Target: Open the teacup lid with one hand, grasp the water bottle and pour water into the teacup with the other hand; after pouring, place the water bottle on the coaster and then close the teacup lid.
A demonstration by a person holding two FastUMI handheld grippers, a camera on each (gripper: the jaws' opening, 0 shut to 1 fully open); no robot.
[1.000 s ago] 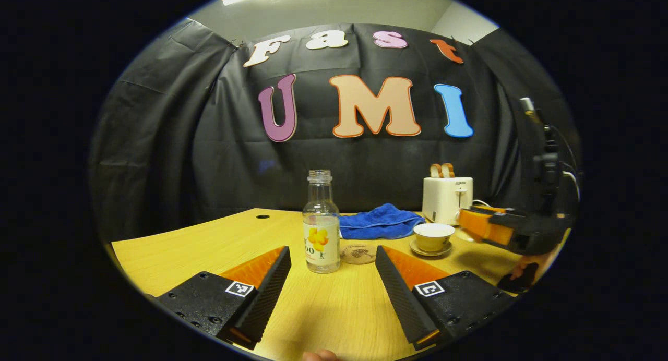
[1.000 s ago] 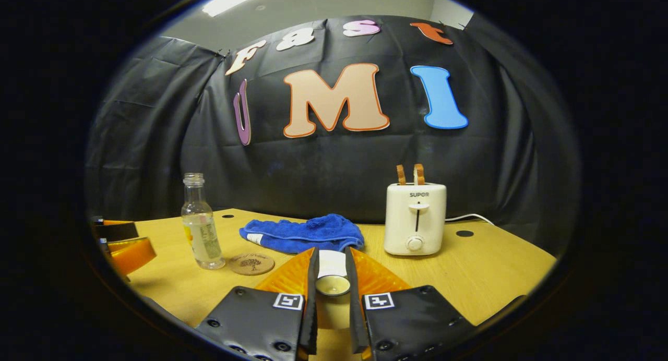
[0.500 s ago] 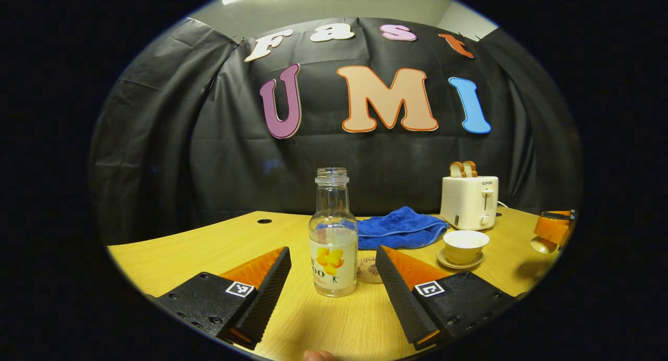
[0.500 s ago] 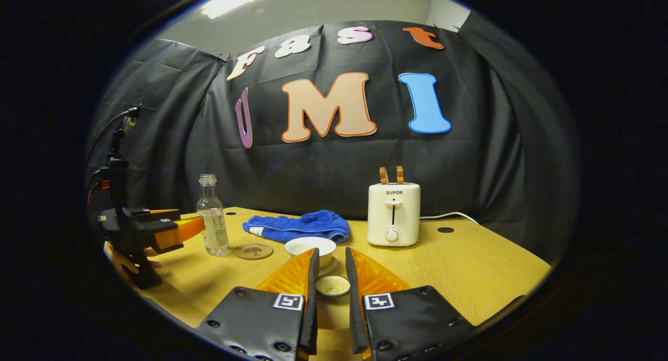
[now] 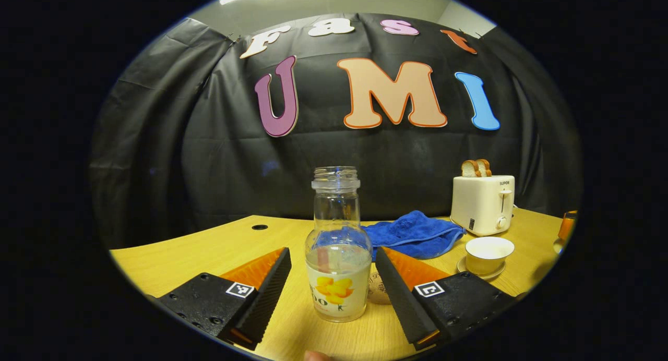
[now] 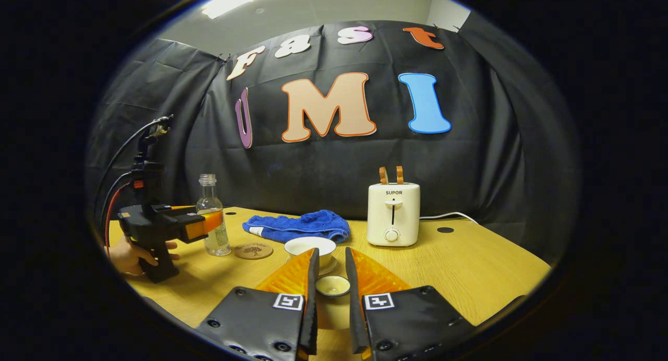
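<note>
A clear water bottle [image 5: 336, 256] with a flower label, uncapped, stands upright on the table between the fingers of my left gripper [image 5: 331, 293], which is open and not pressing on it. Behind the bottle, a round coaster [image 5: 377, 290] is partly hidden. The uncovered teacup [image 5: 488, 254] sits on its saucer to the right. My right gripper [image 6: 331, 277] is shut on the teacup lid [image 6: 333, 285], held above the table in front of the teacup [image 6: 309, 246]. Farther left, the left gripper [image 6: 209, 223] reaches the bottle [image 6: 211, 236], next to the coaster [image 6: 253, 250].
A blue cloth [image 5: 412, 233] lies behind the coaster. A white toaster [image 6: 392, 215] with bread slices stands at the back right, its cord trailing right. A hand [image 6: 130, 254] holds the left gripper's handle. The wooden table [image 6: 469, 267] has small round holes near its back edge.
My left gripper has moved forward until the bottle stands between its open fingers. The right gripper drew back from the teacup with the lid, then held still.
</note>
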